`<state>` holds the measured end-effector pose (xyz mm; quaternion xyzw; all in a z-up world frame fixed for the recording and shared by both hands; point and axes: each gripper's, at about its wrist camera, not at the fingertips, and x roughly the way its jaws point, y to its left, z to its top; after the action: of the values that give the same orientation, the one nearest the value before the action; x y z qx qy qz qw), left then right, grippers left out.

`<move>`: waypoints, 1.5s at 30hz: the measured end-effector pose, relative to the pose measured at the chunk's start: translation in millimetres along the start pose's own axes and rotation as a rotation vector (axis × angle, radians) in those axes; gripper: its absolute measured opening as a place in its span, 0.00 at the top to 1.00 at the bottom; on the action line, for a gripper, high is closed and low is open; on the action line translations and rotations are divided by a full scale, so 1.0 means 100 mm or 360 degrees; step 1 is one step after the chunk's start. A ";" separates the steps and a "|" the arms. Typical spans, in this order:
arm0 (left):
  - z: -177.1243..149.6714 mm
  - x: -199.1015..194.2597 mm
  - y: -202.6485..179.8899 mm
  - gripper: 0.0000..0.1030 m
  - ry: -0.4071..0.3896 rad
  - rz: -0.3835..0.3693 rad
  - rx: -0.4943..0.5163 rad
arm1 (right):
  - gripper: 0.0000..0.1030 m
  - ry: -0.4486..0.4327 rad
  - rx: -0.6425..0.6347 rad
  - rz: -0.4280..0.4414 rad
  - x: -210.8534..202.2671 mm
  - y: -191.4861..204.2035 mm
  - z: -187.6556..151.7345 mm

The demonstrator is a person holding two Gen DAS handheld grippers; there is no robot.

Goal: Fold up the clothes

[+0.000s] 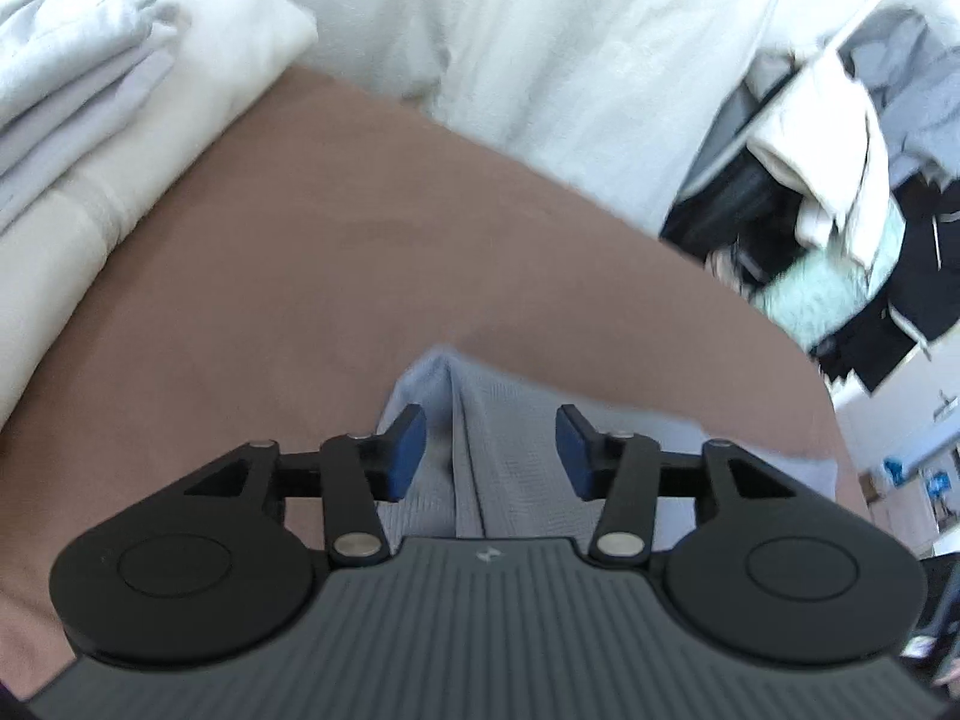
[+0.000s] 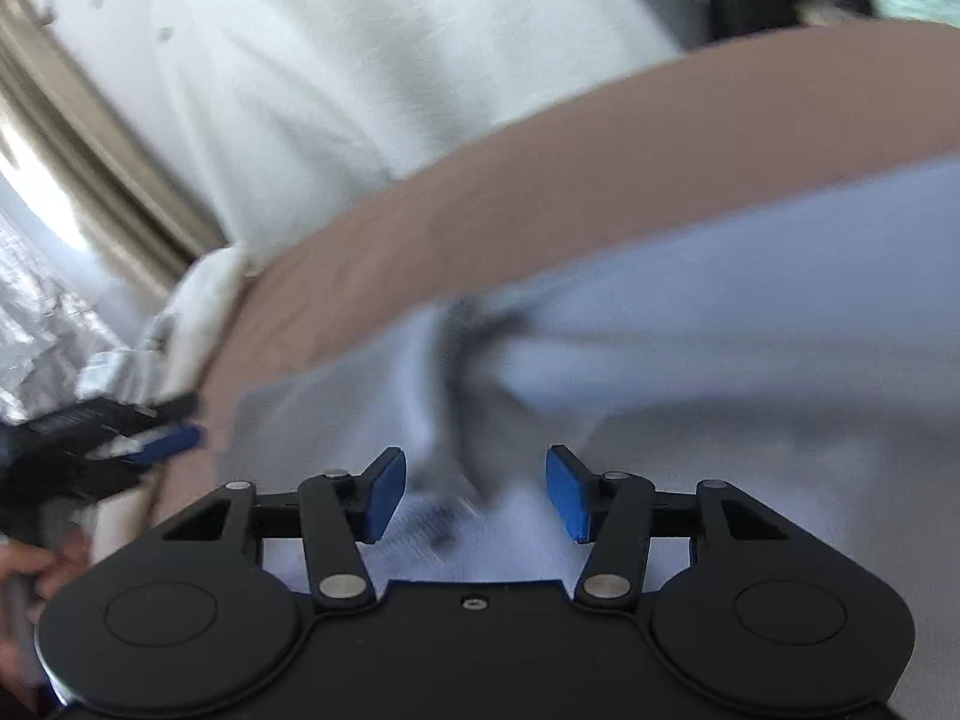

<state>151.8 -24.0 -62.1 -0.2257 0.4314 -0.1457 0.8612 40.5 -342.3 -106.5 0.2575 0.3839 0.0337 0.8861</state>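
Both sets of fingers stand apart, holding nothing. The pale blue garment (image 1: 516, 456) lies on the brown bed (image 1: 336, 252) just under and ahead of the left gripper (image 1: 491, 450), a raised crease running straight away between its fingers. Under the right gripper (image 2: 476, 489) the cloth is blurred. Unpinned, that ridge could likely slump and skew the fold.

Bare brown bed surface (image 1: 372, 252) lies open ahead; folded pale stack (image 1: 78, 96) blocks the left, white bedding (image 1: 540, 48) bounds the far side.
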 end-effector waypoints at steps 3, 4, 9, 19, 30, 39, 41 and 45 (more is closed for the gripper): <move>-0.17 -0.11 0.03 0.53 0.0098 0.0062 0.0000 | 0.44 0.0048 -0.0195 -0.0008 -0.01 -0.03 -0.22; -0.23 -0.11 0.03 0.53 0.0148 0.0104 0.0012 | 0.44 0.0037 -0.0228 -0.0008 -0.02 -0.01 -0.24; -0.39 -0.22 -0.05 0.53 0.0188 0.0284 0.0093 | 0.44 0.0031 -0.0124 -0.0004 -0.09 -0.02 -0.24; -0.64 -0.57 -0.22 0.50 0.0032 0.0217 0.0175 | 0.44 -0.0147 -0.0039 -0.0094 -0.76 -0.18 0.27; -0.78 -0.41 -0.75 0.50 -0.0077 -0.0067 0.0323 | 0.40 0.0127 -0.0638 -0.0573 -1.07 -0.46 1.92; -1.04 0.12 -1.30 0.50 -0.0002 -0.0209 0.0282 | 0.40 0.0279 -0.0782 -0.0625 -0.97 -1.51 1.47; -1.06 0.30 -1.44 0.50 0.0018 -0.0203 0.0274 | 0.40 0.0314 -0.0769 -0.0703 -0.85 -1.70 1.43; -1.09 0.64 -1.70 0.50 0.0062 -0.0186 0.0262 | 0.40 0.0267 -0.0774 -0.0710 -0.79 -1.97 1.46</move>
<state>91.5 -227.2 -75.5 -0.1762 0.4206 -0.2350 0.8583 60.1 -596.4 -65.6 -0.0553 0.4833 -0.0494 0.8723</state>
